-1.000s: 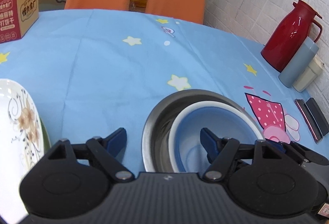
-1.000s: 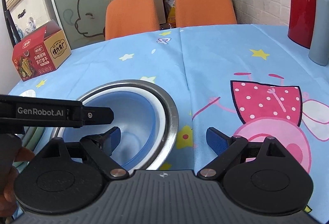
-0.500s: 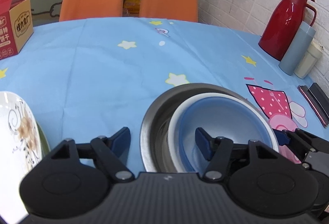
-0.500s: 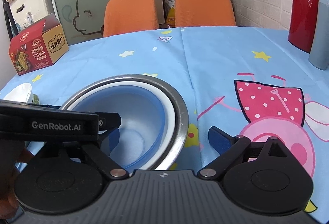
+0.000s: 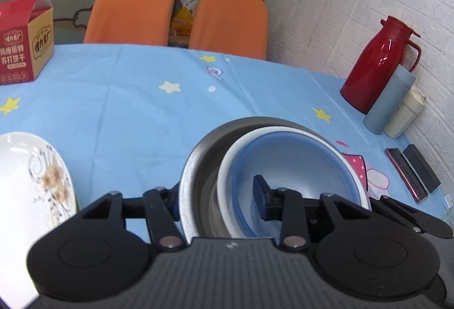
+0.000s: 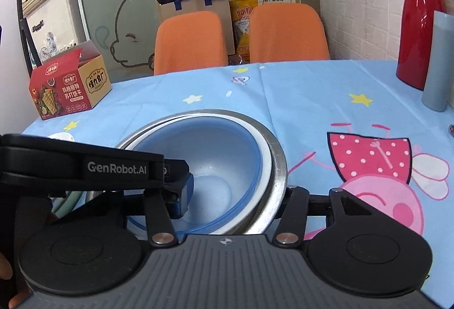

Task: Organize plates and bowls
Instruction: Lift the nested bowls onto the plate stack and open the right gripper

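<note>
Now, the stack of bowls sits near the front of the table: a blue bowl nested in a white bowl, both inside a steel bowl, all resting on the blue tablecloth.

The left gripper has just been closing, and its two fingers straddle the left wall of the stack. One finger is outside the steel rim, the other reaches down inside the blue bowl. They look pinched on that wall, though the outer pad is tucked behind the rim and hard to see.

The right gripper has also been closing, around the right-hand wall of the same stack. Its inner finger is largely hidden behind the left gripper's arm, and its outer finger disappears behind the steel rim, so I cannot tell whether its pads press on the bowls.

On the left lies a white plate with a brown flower pattern, cut off by the frame edge. A green rim shows beneath it in the right view.

Further out, a red cracker box stands at the far left. A red jug, a grey-blue cup and a cream cup cluster at the far right by the wall. Two orange chairs wait behind the table.
</note>
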A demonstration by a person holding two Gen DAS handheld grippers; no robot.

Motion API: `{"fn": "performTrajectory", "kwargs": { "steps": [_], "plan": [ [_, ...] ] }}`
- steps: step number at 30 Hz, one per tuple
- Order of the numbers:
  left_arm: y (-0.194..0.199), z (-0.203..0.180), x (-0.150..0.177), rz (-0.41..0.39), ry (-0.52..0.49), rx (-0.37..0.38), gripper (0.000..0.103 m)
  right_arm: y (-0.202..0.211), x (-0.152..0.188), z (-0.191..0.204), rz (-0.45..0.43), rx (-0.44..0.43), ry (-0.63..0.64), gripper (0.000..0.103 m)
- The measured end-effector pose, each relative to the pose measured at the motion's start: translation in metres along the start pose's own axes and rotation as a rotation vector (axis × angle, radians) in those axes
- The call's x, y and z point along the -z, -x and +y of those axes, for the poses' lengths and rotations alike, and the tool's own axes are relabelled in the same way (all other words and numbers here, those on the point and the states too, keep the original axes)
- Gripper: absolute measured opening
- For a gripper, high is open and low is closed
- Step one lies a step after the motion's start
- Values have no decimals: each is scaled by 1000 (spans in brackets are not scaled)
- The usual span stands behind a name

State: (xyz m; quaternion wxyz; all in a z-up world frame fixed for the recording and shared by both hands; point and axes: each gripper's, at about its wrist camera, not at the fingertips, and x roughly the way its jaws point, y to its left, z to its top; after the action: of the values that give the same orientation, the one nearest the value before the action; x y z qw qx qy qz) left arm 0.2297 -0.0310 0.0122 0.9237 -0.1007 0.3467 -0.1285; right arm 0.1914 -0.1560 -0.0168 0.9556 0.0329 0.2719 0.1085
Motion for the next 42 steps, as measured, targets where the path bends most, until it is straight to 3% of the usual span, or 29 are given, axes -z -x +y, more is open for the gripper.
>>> {"fn": "performTrajectory", "kwargs": {
  "steps": [4, 8, 13, 17, 27, 33, 35, 42],
  "plan": [
    [37, 24, -13, -76, 13, -48, 35, 8, -18, 26, -52, -46, 49, 88],
    [71, 70, -14, -117, 49, -156, 36, 2, -29, 70, -74, -143, 103, 90],
    [93, 133, 3, -88, 134, -268, 36, -22, -21, 132, -23, -287, 148, 90],
    [98, 169, 20, -61, 186, -295, 36, -38, -6, 164, 37, -346, 173, 90],
    [84, 194, 28, -42, 223, -261, 36, -53, 2, 182, 87, -326, 215, 90],
    [83, 192, 30, -59, 193, -256, 36, -57, 6, 185, 94, -315, 238, 94],
    [85, 191, 30, -78, 186, -264, 43, -57, 7, 189, 93, -299, 272, 102],
    [102, 197, 27, -139, 232, -245, 51, -48, 5, 193, 42, -263, 291, 103]
  ]
}}
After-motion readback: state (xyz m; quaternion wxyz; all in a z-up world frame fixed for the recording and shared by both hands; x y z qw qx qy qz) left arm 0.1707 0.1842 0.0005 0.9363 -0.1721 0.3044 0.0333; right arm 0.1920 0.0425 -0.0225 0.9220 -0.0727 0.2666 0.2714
